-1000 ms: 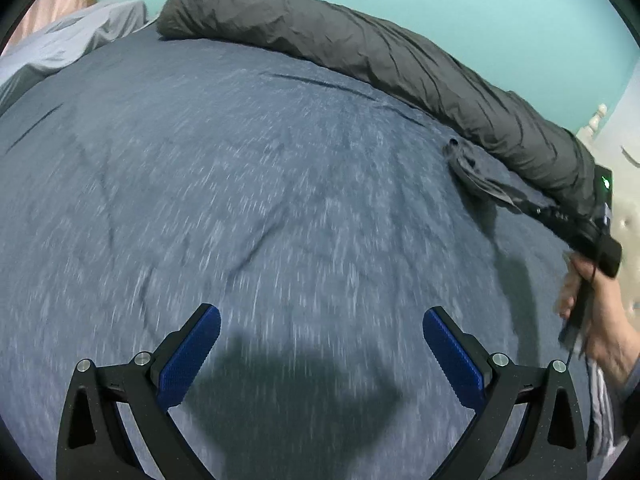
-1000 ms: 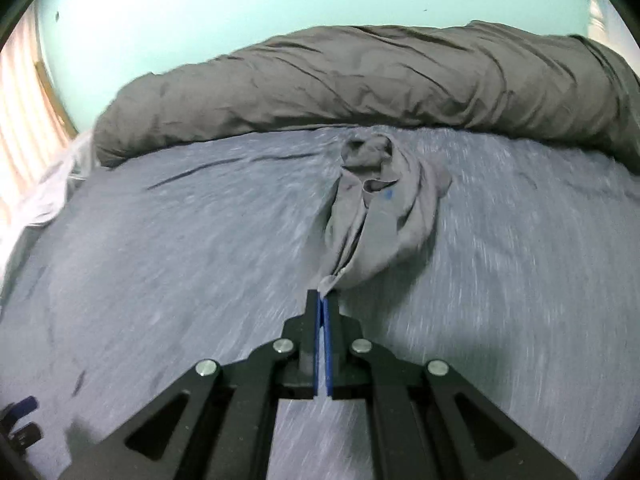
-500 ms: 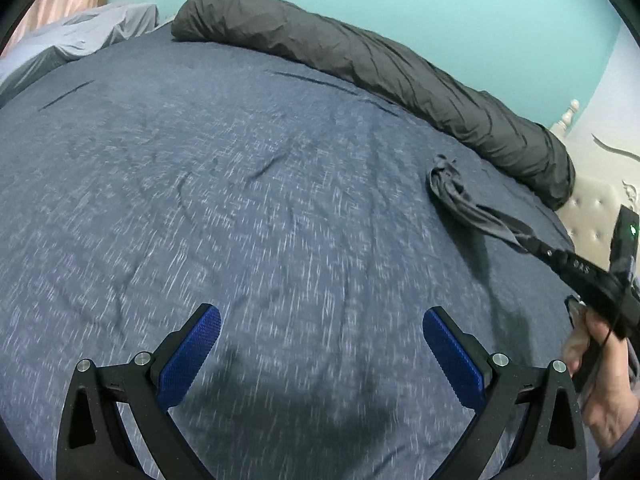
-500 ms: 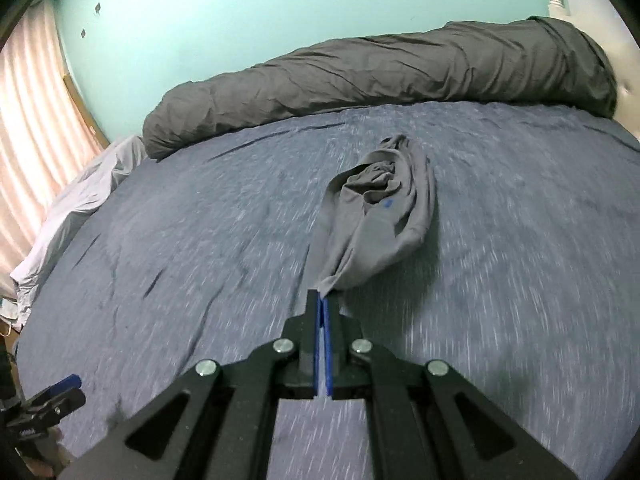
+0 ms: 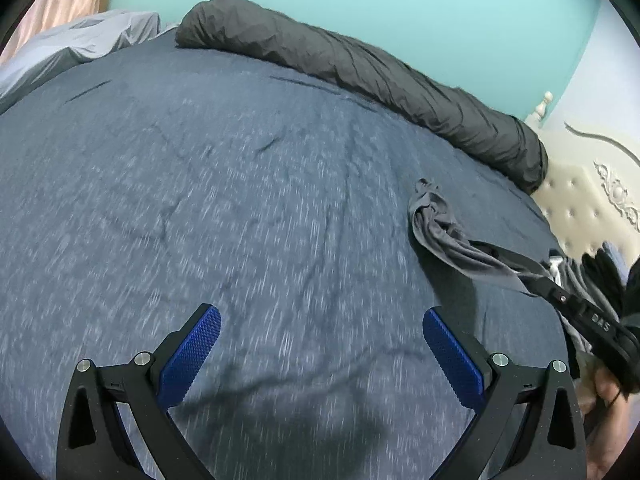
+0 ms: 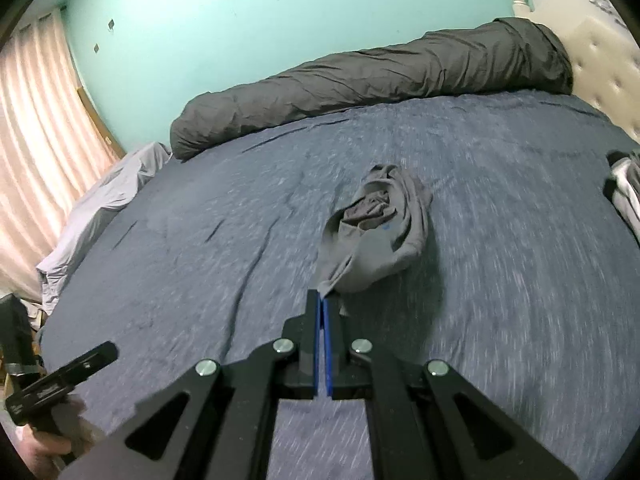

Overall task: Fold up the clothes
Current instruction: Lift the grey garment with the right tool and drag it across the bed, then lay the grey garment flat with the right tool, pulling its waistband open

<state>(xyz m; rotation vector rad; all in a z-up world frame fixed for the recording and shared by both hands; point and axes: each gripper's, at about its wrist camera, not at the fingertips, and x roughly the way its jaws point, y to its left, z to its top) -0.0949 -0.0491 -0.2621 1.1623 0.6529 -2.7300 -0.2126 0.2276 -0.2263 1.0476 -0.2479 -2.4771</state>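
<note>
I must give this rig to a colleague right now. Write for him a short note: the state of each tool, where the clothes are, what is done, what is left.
Right tool: shut on one edge of the grey garment, which trails bunched on the blue bedsheet.
Left tool: open, holding nothing, over bare sheet to the left of the garment.
More clothes lie at the right edge of the bed.
Done: garment gripped at one edge only.
Left: spread it flat, then all the folds.

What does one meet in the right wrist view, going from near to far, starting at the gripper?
right gripper → grey garment pinched at its near end → bare blue bedsheet → rolled dark grey duvet → turquoise wall
</note>
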